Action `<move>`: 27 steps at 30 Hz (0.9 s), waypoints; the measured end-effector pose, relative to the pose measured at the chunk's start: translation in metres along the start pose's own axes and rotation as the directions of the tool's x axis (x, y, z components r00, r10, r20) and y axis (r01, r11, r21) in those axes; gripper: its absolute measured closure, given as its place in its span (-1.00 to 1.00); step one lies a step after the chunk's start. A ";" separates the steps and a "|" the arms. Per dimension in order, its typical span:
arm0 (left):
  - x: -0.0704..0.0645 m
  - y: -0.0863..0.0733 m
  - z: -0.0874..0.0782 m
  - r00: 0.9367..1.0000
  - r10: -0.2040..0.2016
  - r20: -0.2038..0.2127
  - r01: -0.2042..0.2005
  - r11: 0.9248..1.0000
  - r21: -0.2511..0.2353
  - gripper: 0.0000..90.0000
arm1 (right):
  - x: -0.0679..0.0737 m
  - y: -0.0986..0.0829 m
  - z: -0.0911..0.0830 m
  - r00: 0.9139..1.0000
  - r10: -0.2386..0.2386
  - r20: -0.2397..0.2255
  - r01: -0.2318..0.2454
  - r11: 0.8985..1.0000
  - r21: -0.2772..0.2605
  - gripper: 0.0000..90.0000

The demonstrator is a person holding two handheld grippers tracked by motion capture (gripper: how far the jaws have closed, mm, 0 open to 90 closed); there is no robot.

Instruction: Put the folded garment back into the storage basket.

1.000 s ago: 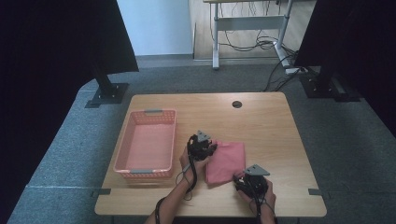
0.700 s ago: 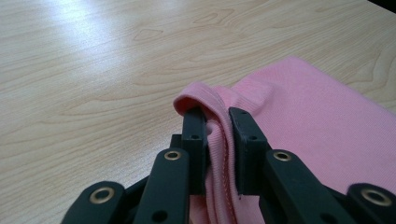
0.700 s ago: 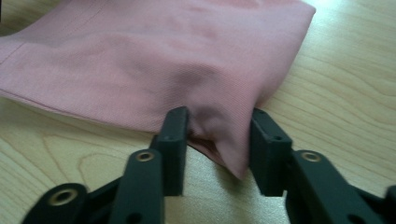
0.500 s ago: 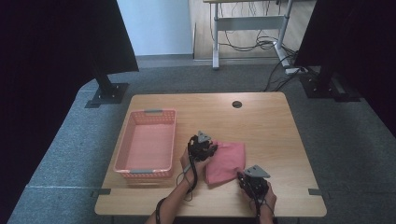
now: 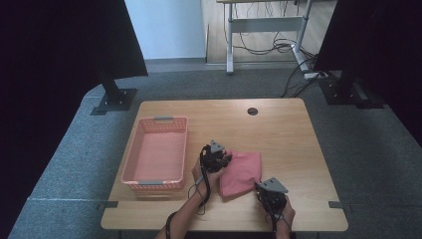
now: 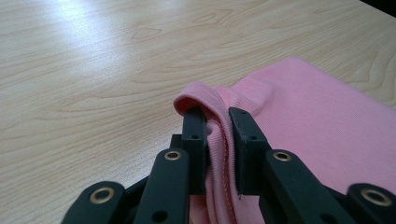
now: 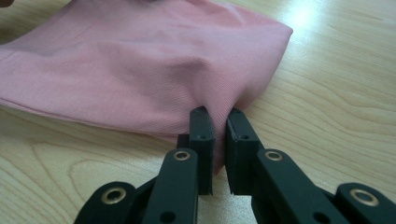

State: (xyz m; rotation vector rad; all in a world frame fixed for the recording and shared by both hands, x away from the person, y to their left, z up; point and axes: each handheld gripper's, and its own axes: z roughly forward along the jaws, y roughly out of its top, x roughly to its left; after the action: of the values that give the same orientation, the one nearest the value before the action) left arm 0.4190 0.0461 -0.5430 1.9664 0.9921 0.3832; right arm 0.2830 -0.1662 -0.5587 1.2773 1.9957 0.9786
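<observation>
light wooden table [image 5: 293, 134], pink basket [image 5: 157, 152] at left, folded pink cloth [image 5: 241, 172] near front

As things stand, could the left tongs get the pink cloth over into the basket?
Probably yes: the left tongs are shut on the pink cloth, the basket sits just beside them, open-topped, though the right tongs also hold it.

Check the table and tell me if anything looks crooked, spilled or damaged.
Nothing stands out. The pink cloth lies folded on the table, a little askew to its edge, with the left gripper and the right gripper each shut on a corner. The pink basket beside it sits upright and whole.
</observation>
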 end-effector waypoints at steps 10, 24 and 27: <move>0.001 -0.001 -0.003 1.000 -0.027 0.016 0.027 1.000 -0.016 0.71 | 0.003 -0.002 -0.005 1.000 0.015 0.015 -0.014 0.999 -0.042 0.84; -0.007 0.003 -0.016 0.998 -0.039 0.052 0.042 0.997 -0.064 0.71 | 0.009 -0.011 -0.022 0.996 0.051 0.074 -0.037 0.983 -0.181 0.85; -0.007 0.003 -0.018 0.998 -0.041 0.055 0.045 0.996 -0.073 0.71 | 0.009 -0.012 -0.023 0.996 0.055 0.077 -0.039 0.979 -0.199 0.85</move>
State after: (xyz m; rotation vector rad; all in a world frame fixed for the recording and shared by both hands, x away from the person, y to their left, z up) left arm 0.4050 0.0500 -0.5292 1.8763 0.9705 0.3368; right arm 0.2559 -0.1674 -0.5564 1.2395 1.7655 1.0991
